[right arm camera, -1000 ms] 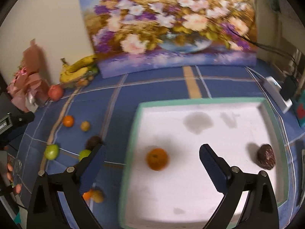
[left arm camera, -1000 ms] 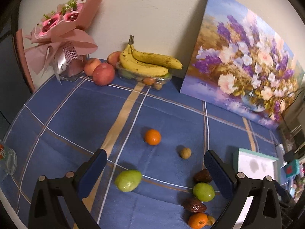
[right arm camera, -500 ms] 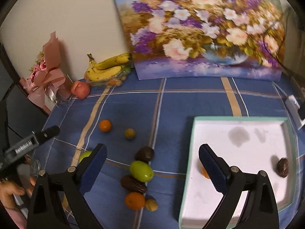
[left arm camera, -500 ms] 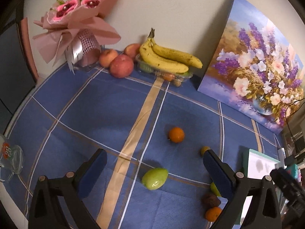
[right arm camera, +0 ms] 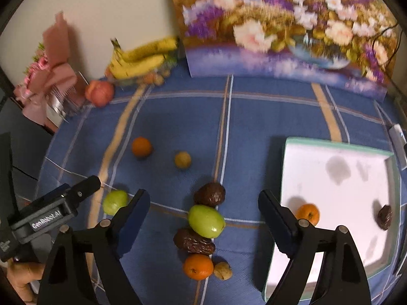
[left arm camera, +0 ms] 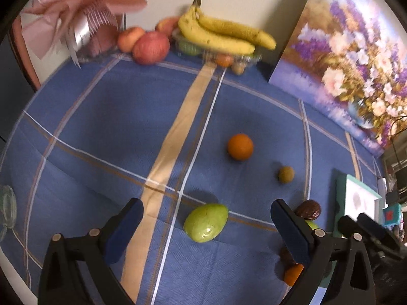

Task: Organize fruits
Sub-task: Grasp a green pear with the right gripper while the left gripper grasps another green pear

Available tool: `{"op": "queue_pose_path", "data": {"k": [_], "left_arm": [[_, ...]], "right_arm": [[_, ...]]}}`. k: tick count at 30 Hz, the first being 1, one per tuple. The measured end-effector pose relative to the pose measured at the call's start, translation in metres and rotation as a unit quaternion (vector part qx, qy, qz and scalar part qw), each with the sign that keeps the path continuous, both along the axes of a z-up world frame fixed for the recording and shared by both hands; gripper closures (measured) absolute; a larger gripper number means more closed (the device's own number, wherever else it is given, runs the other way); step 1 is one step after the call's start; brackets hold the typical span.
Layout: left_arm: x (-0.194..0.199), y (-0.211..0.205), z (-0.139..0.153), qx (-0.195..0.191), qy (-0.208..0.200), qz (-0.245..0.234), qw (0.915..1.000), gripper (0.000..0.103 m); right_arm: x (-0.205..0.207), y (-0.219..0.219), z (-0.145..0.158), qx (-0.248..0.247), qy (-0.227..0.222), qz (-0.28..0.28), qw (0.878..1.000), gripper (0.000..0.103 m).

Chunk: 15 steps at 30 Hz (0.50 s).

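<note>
Right tool (right arm camera: 203, 218) released, jaws just been closing a bit, nothing gripped; green fruit (right arm camera: 206, 221) lies btwn them w/ two dates, an orange, small nut-like fruit touching in a cluster. Left tool (left arm camera: 206, 218) released over a green mango (left arm camera: 205, 222) on blue table (left arm camera: 101, 127). White tray (right arm camera: 330, 190) at right holds orange + date.

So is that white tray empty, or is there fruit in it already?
Not empty. The tray holds an orange near its left edge and a dark brown fruit at the right.
</note>
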<state>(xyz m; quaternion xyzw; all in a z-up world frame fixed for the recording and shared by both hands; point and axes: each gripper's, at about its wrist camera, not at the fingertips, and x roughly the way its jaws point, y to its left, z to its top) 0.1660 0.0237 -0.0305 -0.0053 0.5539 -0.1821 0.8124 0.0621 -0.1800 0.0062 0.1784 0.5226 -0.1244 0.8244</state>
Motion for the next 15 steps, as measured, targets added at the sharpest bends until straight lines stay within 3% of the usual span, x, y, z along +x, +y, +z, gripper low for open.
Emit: {"op": "queue_pose_path", "data": {"k": [2, 11, 15], "left_arm": [[0.003, -0.003, -0.009, 0.007, 0.012, -0.003, 0.9999, 0.002], [0.013, -0.019, -0.053, 0.045, 0.059, -0.015, 0.9971, 0.006], [0.011, -0.028, -0.061, 0.076, 0.058, -0.028, 0.9950, 0.018]], "right_arm": [[0.002, 0.002, -0.014, 0.005, 0.017, -0.001, 1.000, 0.024], [0.007, 0.009, -0.076, 0.024, 0.086, -0.007, 0.996, 0.025], [0.007, 0.012, -0.083, 0.020, 0.093, -0.005, 0.995, 0.025]]}}
